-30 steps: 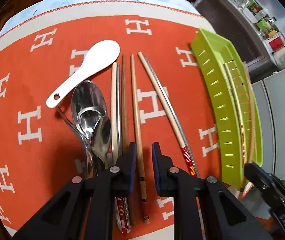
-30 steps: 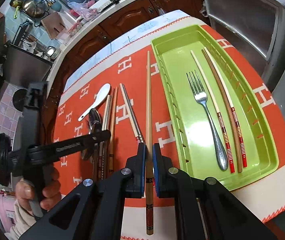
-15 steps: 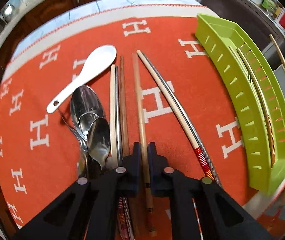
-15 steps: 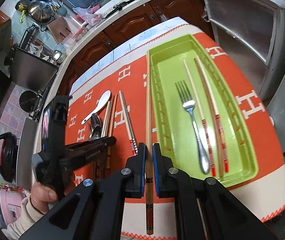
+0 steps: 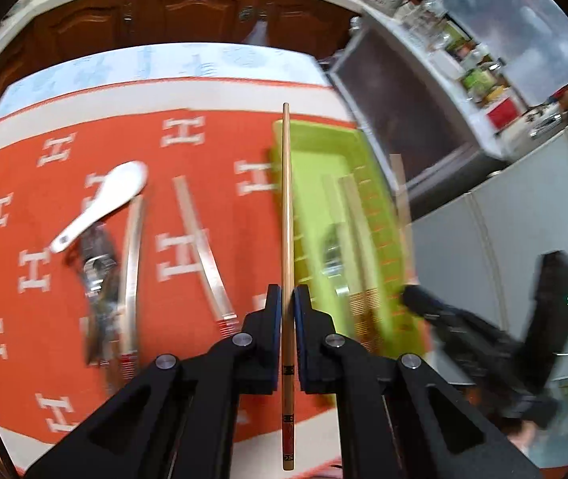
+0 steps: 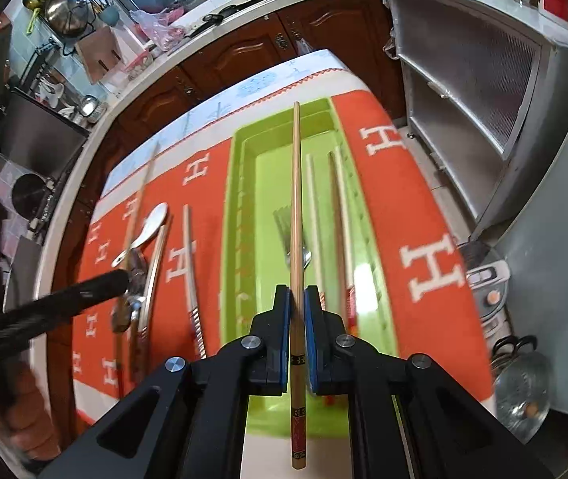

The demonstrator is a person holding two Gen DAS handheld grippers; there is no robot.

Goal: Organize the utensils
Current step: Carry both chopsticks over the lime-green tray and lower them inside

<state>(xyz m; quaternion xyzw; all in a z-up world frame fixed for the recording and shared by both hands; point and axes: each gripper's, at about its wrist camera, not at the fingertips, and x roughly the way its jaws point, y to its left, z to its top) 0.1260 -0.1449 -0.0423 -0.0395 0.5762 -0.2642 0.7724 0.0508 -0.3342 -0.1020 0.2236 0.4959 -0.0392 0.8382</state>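
My left gripper (image 5: 287, 293) is shut on a wooden chopstick (image 5: 287, 215), lifted off the orange cloth, its far half lying across the left rim of the green tray (image 5: 318, 151). My right gripper (image 6: 296, 293) is shut on a second wooden chopstick (image 6: 296, 199), held above the green tray (image 6: 240, 215). In the tray lie a fork (image 6: 284, 223) and two chopsticks (image 6: 338, 215). On the cloth remain a white spoon (image 5: 108, 199), metal spoons (image 5: 94, 263) and more chopsticks (image 5: 202, 247). The left gripper (image 6: 64, 299) shows blurred at the left of the right wrist view.
An orange cloth with white H marks (image 6: 427, 263) covers the table. Brown cabinets (image 6: 244, 52) stand behind it, a grey shelf unit (image 6: 475, 92) to the right. A kettle (image 6: 523, 391) sits low at the right. A hand (image 6: 24, 411) holds the left tool.
My left gripper closed on a chopstick and lifted it off the cloth, swinging right toward the tray. My right gripper carried its chopstick from over the cloth to above the tray.
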